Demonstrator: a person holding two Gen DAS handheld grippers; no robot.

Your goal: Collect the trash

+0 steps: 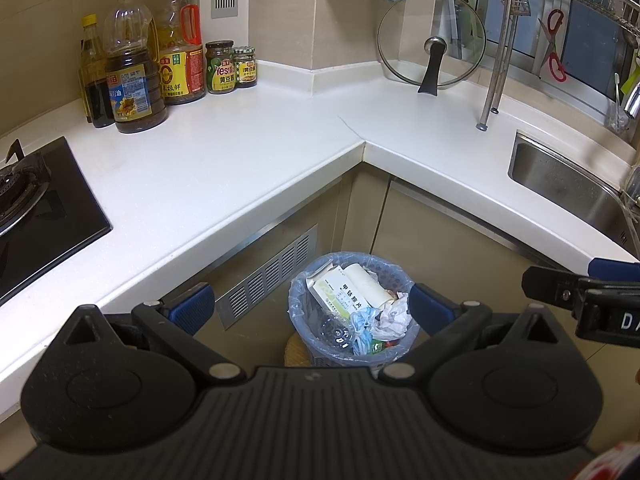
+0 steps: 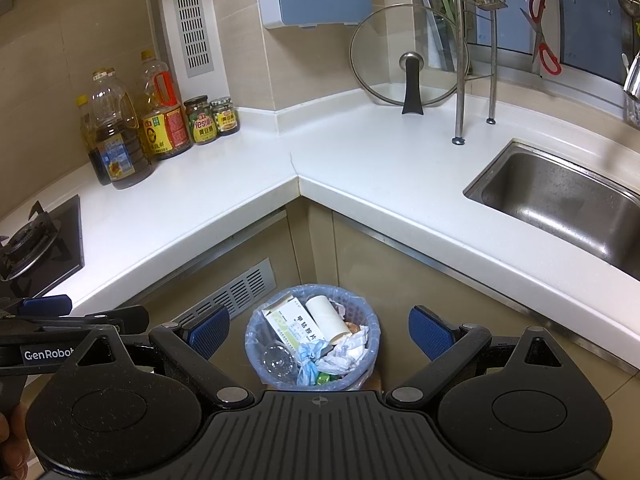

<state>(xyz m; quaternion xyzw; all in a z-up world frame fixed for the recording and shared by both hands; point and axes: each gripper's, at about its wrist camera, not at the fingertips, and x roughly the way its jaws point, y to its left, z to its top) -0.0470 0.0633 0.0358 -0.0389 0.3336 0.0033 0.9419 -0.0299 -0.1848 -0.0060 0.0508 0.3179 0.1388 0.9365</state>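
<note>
A blue trash bin (image 1: 396,350) (image 2: 370,364) lined with a clear bag stands on the floor in the corner under the white counter. It is full: a white-and-green carton (image 1: 340,292) (image 2: 292,326), a paper roll (image 1: 366,284) (image 2: 326,316), a clear plastic bottle (image 1: 336,334) (image 2: 278,358) and crumpled tissue (image 1: 394,318) (image 2: 348,350). My left gripper (image 1: 310,308) hangs open above the bin, nothing between its blue pads. My right gripper (image 2: 320,334) is likewise open and empty above the bin. In the left wrist view it enters at the right edge as black fingers (image 1: 560,290).
White L-shaped counter (image 1: 240,152) (image 2: 360,152). Oil and sauce bottles (image 1: 132,76) (image 2: 120,136) and jars at the back left. Gas hob (image 1: 36,208) (image 2: 36,248) on the left. Steel sink (image 1: 576,188) (image 2: 560,204) on the right, with a glass pot lid (image 1: 432,40) (image 2: 408,56) and dish rack behind.
</note>
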